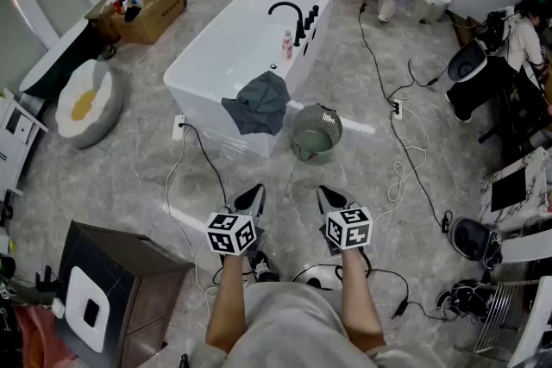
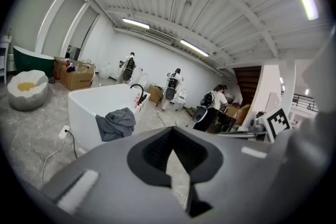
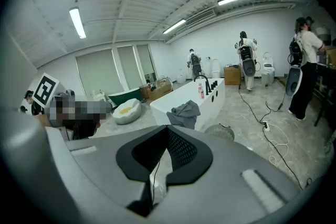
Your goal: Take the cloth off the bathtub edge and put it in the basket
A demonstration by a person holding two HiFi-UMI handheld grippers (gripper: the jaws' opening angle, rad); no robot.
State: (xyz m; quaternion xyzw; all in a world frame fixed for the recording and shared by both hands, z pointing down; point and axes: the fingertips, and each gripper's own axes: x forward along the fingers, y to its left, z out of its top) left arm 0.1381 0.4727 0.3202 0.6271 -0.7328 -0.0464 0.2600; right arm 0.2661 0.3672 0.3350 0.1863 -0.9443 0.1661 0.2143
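Note:
A dark grey cloth hangs over the near edge of the white bathtub; it also shows as the cloth in the left gripper view and the cloth in the right gripper view. A round grey-green basket stands on the floor just right of it, basket also seen from the right gripper. My left gripper and right gripper are held side by side well short of the tub, both shut and empty.
Black cables run across the floor to the right and between me and the tub. A dark box stands at my left, a cushion further left. Cardboard boxes, toilets and a person are around the room's edges.

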